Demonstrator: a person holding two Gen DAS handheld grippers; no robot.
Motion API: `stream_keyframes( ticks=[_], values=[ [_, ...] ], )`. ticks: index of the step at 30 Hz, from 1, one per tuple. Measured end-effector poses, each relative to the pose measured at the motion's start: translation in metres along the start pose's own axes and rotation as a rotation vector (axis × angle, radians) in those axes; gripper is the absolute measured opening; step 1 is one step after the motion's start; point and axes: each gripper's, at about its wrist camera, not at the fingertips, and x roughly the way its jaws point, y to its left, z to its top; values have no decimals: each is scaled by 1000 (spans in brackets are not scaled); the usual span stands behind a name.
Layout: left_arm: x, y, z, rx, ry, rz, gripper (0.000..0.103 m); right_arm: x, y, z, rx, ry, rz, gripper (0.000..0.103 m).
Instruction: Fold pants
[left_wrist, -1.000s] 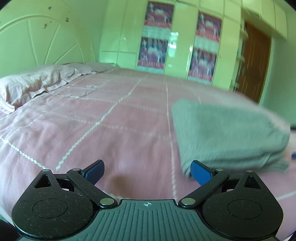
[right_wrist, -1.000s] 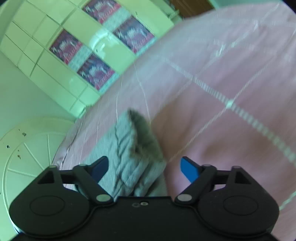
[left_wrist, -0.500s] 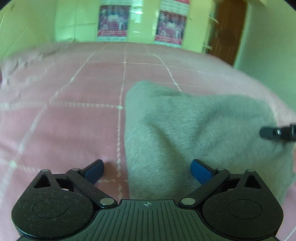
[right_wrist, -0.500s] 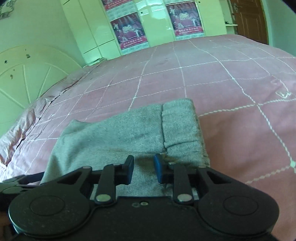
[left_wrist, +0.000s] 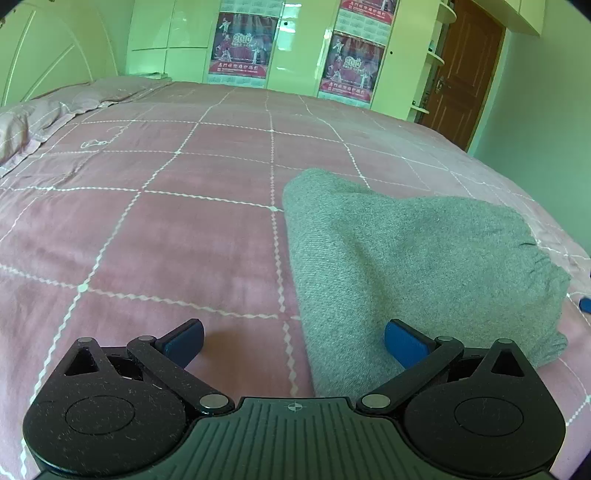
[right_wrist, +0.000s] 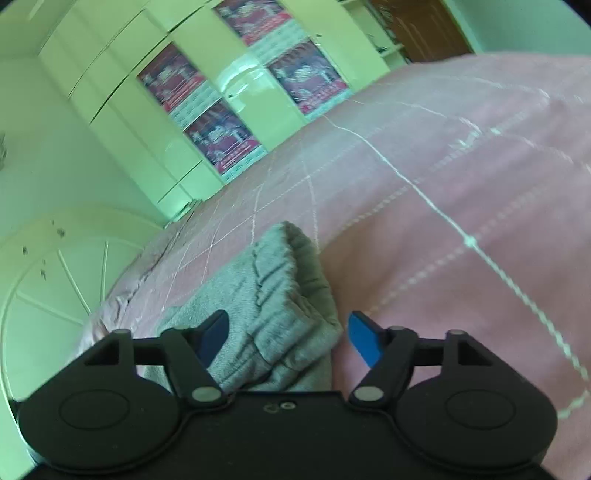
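Left wrist view: left claw (left_wrist: 293, 341) spread apart, empty, over pants' near-left edge. Grey pants (left_wrist: 413, 258), one folded bundle, lie on pink bed (left_wrist: 166, 229), right of its center. Right claw (right_wrist: 288, 338) also apart, straddling pants' waistband end. Judgement: fold looks finished; press bundle flat, don't drag. Count: one pants, two claws.

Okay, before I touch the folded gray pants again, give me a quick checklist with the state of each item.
1. Left gripper open: ok, jaws spread wide.
2. Right gripper open: ok, nothing clamped.
3. Pants released: ok, resting on the pink bedspread, no finger pinching them.
4. Fold compact: ok, one bundle, waistband at one end.
5. Edges aligned underneath: cannot tell, lower layers hidden.
6. Right view sharp enough to aim: not ok, the frame is blurred.
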Motion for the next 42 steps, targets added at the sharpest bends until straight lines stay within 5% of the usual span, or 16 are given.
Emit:
stream_keyframes(
  ticks=[6, 10, 18, 28, 34, 38, 40, 42],
  values=[
    [-10, 10, -10, -39, -22, -20, 103, 3, -10, 0, 55, -3, -18, 80],
    [-7, 24, -14, -136, -14, -84, 103, 12, -16, -4, 115, 49, 77, 95],
    [26, 53, -6, -360, 11, -318, 103, 56, -32, -2, 230, 213, 101, 98],
    [88, 39, 20, -339, 119, -475, 103, 93, -17, 13, 111, 317, 191, 98],
    [115, 32, 23, -413, 116, -634, 103, 117, -13, 18, 147, 381, 297, 91],
    [127, 29, 21, -465, 95, -701, 102, 120, -27, 20, 242, 383, 329, 63],
    [133, 25, 20, -472, 111, -716, 90, 119, -31, 19, 253, 391, 326, 53],
    [144, 28, 16, -506, 144, -697, 42, 116, -28, 20, 238, 388, 325, 49]
  ],
)
